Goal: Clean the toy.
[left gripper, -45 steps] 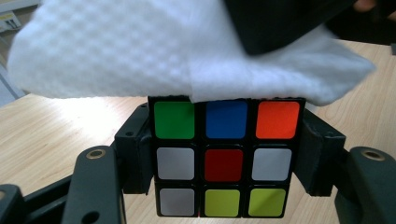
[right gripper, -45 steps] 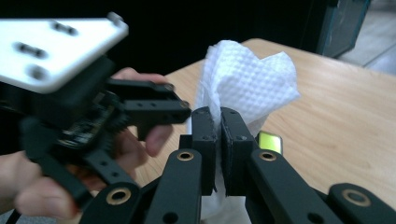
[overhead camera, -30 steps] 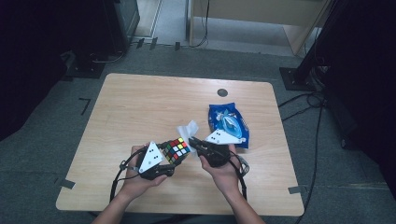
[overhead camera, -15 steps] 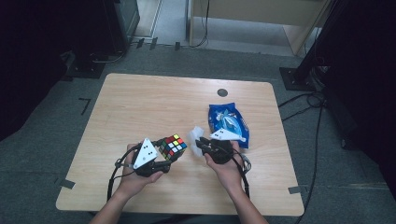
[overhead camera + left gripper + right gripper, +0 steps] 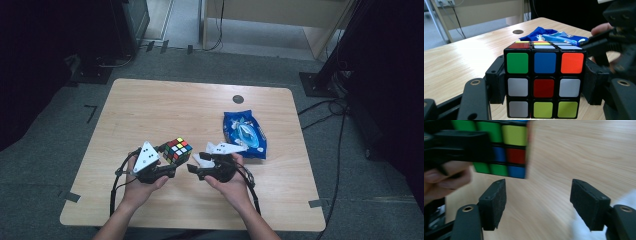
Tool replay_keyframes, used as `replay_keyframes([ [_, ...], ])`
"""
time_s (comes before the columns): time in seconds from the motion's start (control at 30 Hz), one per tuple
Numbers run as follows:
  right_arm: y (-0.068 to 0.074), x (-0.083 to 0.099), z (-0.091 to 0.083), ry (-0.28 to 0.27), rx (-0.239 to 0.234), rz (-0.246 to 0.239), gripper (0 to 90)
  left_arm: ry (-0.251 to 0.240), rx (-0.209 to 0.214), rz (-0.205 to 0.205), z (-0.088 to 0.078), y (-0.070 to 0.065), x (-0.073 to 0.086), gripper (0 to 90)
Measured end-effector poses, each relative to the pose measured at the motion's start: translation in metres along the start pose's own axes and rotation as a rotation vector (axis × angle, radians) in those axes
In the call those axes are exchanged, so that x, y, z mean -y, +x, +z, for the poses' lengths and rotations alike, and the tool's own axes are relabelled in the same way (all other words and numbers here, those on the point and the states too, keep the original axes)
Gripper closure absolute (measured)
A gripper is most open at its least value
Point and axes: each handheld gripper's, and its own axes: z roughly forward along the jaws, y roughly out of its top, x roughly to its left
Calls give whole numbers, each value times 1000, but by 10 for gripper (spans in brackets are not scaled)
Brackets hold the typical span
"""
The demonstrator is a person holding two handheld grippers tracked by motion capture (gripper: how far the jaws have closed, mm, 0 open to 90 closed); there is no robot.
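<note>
Looking down from the high view, we find the puzzle cube (image 5: 177,150) raised just above the wooden table (image 5: 150,110), near its front half and to the left of the blue snack bag (image 5: 245,134). We take that bag as our landmark. The cube sits well apart from it, with the right gripper (image 5: 196,165) between the two.

In the left gripper view we see the cube (image 5: 543,82) clamped squarely in the left gripper (image 5: 544,87): one black pad presses its left face and the other its right face, at about the cube's middle row. The face towards the camera shows green, blue and orange squares on top, white, red and white in the middle, and white and two yellow-green squares below. The bag (image 5: 551,37) lies beyond the cube, flat on the table.

In the right gripper view we see the right gripper (image 5: 537,205) with its jaws spread wide, having just been opening, and bare tabletop between the pads (image 5: 495,200). The cube (image 5: 499,147) hangs above and left of them, clear of both pads. We place this gripper beside the bag's near left corner, just right of the cube, its tips pointing towards the cube.
</note>
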Motion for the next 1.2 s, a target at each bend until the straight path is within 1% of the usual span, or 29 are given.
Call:
replay_keyframes([
  [0.07,10,0,4,-18,-3,-28,273,-1,-2,-4,1,-2,-1,343],
  [0.1,16,0,5,-36,3,-42,273,-2,-2,-7,1,-3,-1,343],
  [0.13,19,1,5,-47,10,-44,273,-3,-2,-11,1,-4,-1,343],
  [0.2,24,0,6,-68,-1,-38,268,-4,-1,-13,1,-5,-2,343],
  [0.23,25,0,6,-77,-10,-30,271,-3,0,-18,2,-6,-2,343],
  [0.3,28,1,8,-75,-16,-18,284,-3,3,-19,3,-7,-2,343],
  [0.37,30,3,11,-78,-4,-19,306,2,7,-17,4,-9,-2,343],
  [0.43,30,4,12,-84,13,-17,325,2,3,-16,4,-9,-1,343],
  [0.53,30,4,12,-87,11,-13,328,3,7,-21,4,-8,-1,343],
  [0.6,30,4,12,-81,21,-39,329,10,12,-24,5,-8,-1,342],
  [0.7,30,3,11,-65,49,-95,330,22,19,-24,6,-7,-1,341],
  [0.77,30,3,10,-61,69,-141,330,29,30,-40,6,-6,-1,340],
  [0.9,31,4,8,-61,97,-201,331,38,41,-55,7,-6,-3,337],
  [1.0,32,4,6,-63,123,-275,330,44,53,-68,6,-5,-4,332],
  [1.03,33,4,5,-63,133,-309,331,44,57,-70,6,-5,-5,330],
  [1.07,34,4,5,-63,138,-328,331,48,60,-73,6,-5,-5,329],
  [1.1,36,4,4,-61,151,-364,331,52,63,-79,7,-5,-6,328],
  [1.17,38,5,4,-56,165,-412,331,59,73,-87,7,-4,-6,327],
  [1.2,39,5,4,-54,172,-438,331,70,76,-93,8,-3,-5,327],
])
